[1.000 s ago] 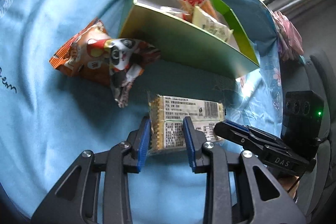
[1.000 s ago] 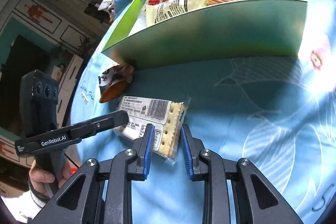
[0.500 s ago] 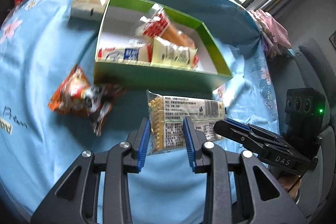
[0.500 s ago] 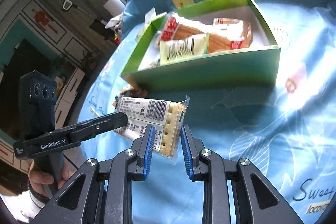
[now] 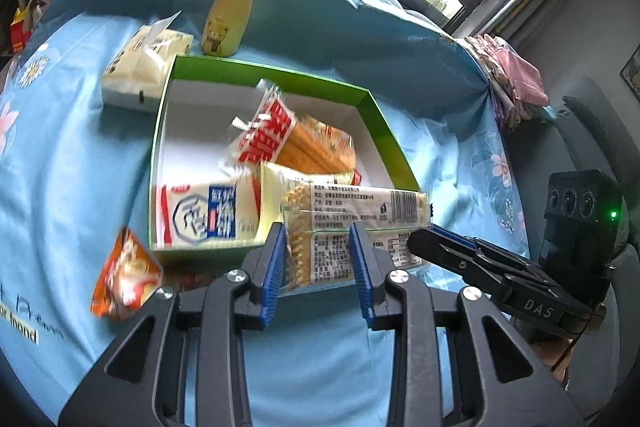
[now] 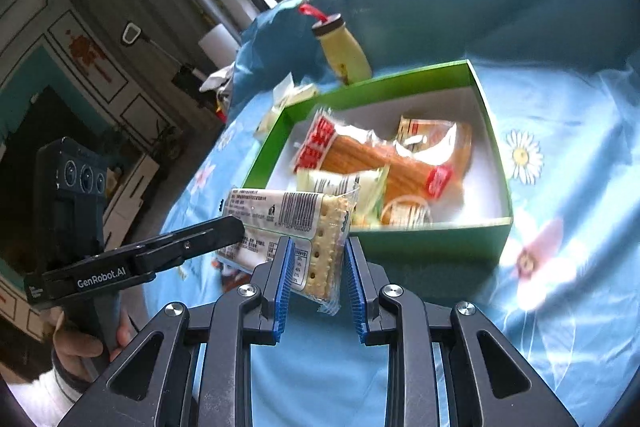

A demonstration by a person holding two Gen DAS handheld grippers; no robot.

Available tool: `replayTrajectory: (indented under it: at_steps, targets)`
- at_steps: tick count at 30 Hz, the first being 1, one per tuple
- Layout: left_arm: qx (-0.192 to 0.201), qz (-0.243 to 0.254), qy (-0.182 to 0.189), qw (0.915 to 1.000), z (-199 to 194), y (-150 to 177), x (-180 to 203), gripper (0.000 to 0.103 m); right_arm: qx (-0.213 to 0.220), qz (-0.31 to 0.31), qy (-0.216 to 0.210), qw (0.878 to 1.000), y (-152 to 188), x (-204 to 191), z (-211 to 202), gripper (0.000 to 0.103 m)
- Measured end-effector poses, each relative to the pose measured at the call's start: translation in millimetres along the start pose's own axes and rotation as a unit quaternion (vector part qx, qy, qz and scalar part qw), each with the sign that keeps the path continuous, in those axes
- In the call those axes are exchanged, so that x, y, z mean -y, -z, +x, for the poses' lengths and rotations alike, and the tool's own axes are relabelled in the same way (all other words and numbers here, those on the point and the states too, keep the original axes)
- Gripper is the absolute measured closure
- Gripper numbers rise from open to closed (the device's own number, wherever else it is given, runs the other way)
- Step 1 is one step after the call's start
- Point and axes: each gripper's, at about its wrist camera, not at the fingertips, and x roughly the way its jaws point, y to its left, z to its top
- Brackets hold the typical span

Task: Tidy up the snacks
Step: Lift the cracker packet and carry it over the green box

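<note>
Both my left tongs (image 5: 318, 267) and right tongs (image 6: 316, 285) clamp one cracker pack (image 5: 352, 223), held above the green box's (image 5: 376, 115) near wall. Four-odd packets boxed; orange snack bag (image 5: 126, 277) waits outside, left.

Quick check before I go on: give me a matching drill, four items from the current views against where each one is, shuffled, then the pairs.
Items:
1. cracker pack
2. yellow bottle
3. orange packet
4. red-and-white stick pack

Places:
A. lying inside the green box
B. standing on the cloth beyond the box's far wall
C. held off the cloth by the left claw and the right claw, one at each end
D. on the blue cloth outside the box, by its near left corner

Pairs: 1-C, 2-B, 3-D, 4-A
</note>
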Motion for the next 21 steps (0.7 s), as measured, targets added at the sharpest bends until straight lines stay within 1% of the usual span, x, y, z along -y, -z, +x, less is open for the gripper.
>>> replayTrajectory:
  at_steps: [9,15,21]
  targets:
    - [-0.007,0.004,-0.01,0.9999,28,-35,-4,0.071,0.007,0.009,0.008,1.0,-32,18,22,0.075]
    - [-0.016,-0.004,-0.017,0.9997,47,-46,-12,0.071,0.006,0.013,0.017,1.0,-44,30,40,0.075]
    - [-0.025,-0.009,-0.03,0.9992,63,-52,-21,0.07,0.0,0.018,0.026,1.0,-48,38,58,0.075]
